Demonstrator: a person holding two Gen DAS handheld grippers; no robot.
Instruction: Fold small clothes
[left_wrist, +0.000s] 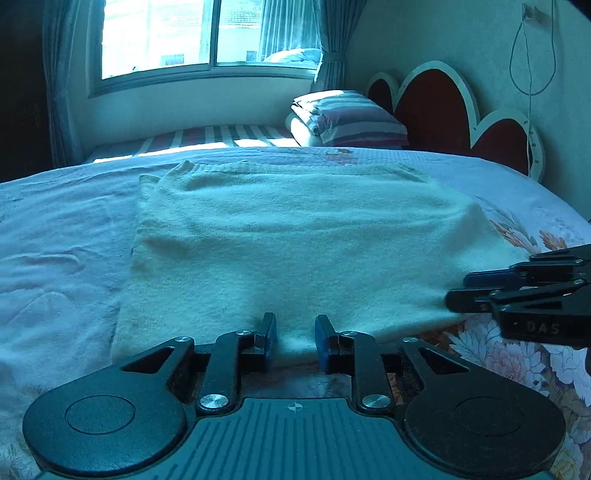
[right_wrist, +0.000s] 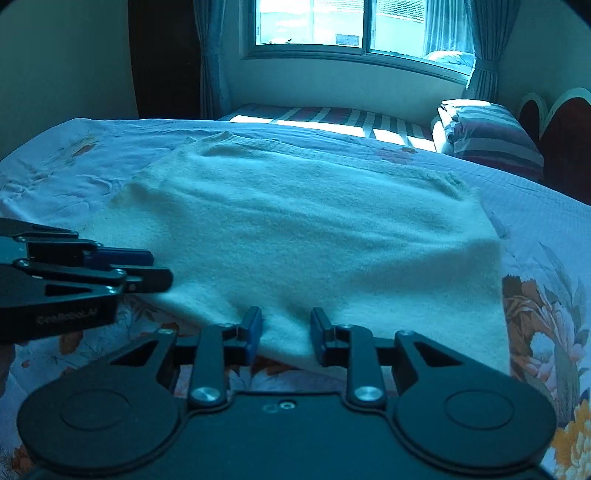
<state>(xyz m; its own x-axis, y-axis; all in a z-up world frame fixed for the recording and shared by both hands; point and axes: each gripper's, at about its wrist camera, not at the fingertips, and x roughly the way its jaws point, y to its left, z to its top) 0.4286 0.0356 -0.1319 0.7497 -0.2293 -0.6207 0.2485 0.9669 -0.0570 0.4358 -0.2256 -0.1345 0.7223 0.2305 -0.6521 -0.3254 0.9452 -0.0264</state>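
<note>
Two tools (left_wrist: 294, 336) (right_wrist: 285, 334) flank sweater (left_wrist: 295, 240); pillows (left_wrist: 343, 120) beyond

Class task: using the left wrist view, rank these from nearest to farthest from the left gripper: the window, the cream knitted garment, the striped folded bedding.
1. Cream knitted garment: its near edge lies right at the left gripper.
2. Striped folded bedding: farther back on the right, by the headboard.
3. Window: far wall, upper left.

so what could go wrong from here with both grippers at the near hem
1. Both the left gripper and the right gripper have open jaws straddling the cream sweater; closing might also pinch the floral bedsheet under it.
2. They may catch only the top layer, so the fold could skew.
</note>
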